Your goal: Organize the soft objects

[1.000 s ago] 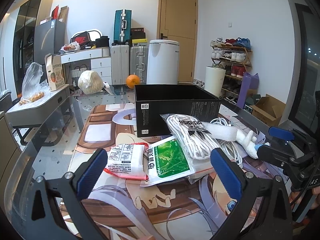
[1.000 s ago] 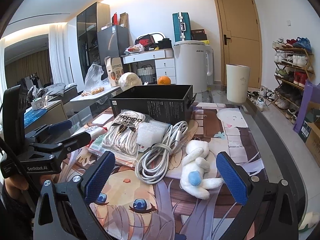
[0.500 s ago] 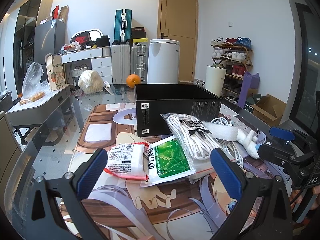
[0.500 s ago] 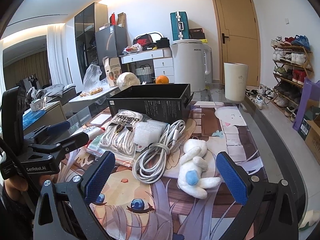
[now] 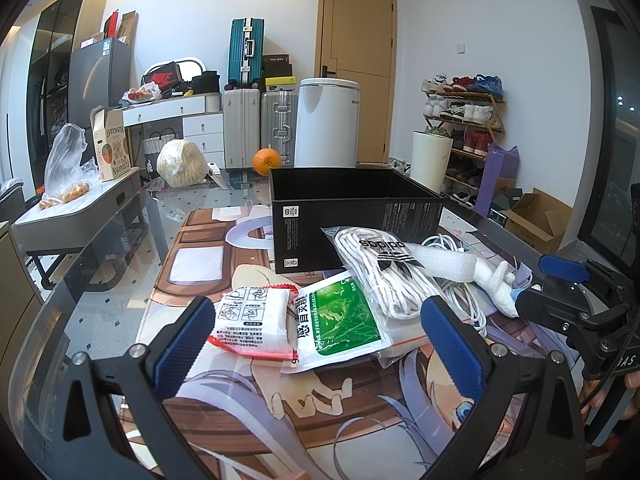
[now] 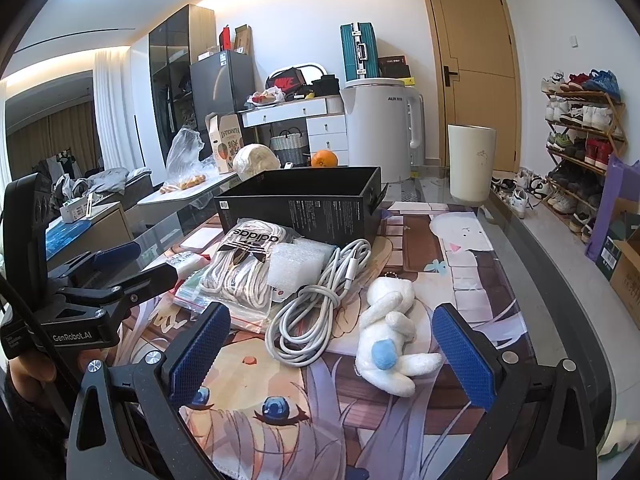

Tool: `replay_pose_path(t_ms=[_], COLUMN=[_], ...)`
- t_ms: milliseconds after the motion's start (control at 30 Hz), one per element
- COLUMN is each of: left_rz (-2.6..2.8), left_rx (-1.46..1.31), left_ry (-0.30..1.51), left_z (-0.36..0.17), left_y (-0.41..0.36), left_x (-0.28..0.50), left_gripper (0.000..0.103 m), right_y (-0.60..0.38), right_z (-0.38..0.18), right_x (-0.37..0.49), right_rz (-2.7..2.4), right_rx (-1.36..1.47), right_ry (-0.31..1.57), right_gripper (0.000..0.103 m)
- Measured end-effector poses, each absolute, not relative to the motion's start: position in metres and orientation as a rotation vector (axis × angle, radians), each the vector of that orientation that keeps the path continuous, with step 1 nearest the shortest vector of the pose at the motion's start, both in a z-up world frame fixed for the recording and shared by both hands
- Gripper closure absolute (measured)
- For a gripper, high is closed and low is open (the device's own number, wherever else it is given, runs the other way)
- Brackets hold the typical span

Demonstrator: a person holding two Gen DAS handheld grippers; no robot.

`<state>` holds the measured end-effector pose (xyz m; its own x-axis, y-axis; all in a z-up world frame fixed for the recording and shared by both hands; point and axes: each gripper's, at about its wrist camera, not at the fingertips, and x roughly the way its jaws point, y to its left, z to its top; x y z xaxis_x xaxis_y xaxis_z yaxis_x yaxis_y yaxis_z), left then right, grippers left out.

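- Left wrist view: the left gripper (image 5: 316, 332) is wide open and holds nothing; it hangs low over the printed mat (image 5: 280, 408), just before the white tissue pack (image 5: 252, 322) and the green sachet (image 5: 340, 320).
- In the right wrist view the right gripper (image 6: 332, 348) is also spread open and empty, with the coiled white cable (image 6: 316, 304) and the white plush toy (image 6: 390, 340) lying between its fingers, further ahead.
- The black box (image 6: 304, 208) stands open behind the pile, and as far as I can see inside, nothing is in it; the far part of its floor is hidden by the front wall.
- The bag of white laces (image 6: 244, 268) and the foam piece (image 6: 294, 264) lie on the mat, against the front of the box. So, in my judgement, the sorting is not yet begun: all soft things are still outside.
- Room for moving: the mat near both grippers is bare, and above the pile there is free air up to the box rim.
- The plush toy lies toward the right side of the mat, with the glass table (image 6: 560, 280) edge not far beyond it, so a push to that side could send it off.
- The two grippers are close to each other, therefore they may collide over the middle of the pile.
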<state>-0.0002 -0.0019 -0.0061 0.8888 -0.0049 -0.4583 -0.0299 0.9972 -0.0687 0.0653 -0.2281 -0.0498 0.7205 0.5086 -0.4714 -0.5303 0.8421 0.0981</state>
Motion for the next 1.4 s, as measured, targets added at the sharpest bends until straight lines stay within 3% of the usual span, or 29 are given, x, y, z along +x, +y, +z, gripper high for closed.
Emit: replay_pose_path(t_ms=[967, 1400], left_rz=[0.010, 0.046], left_rx=[-0.079, -0.079], left_ry=[0.497, 0.562], left_z=[-0.008, -0.002], left_y=[0.000, 0.014], left_x=[0.003, 0.010], left_gripper=[0.000, 0.000], right_y=[-0.233, -0.245], right_z=[-0.048, -0.053], right_x=[0.068, 0.105], right_rz=[0.541, 0.438], right_rx=[-0.064, -0.065], right_ry=[0.524, 0.699], right_gripper=[0.001, 0.001])
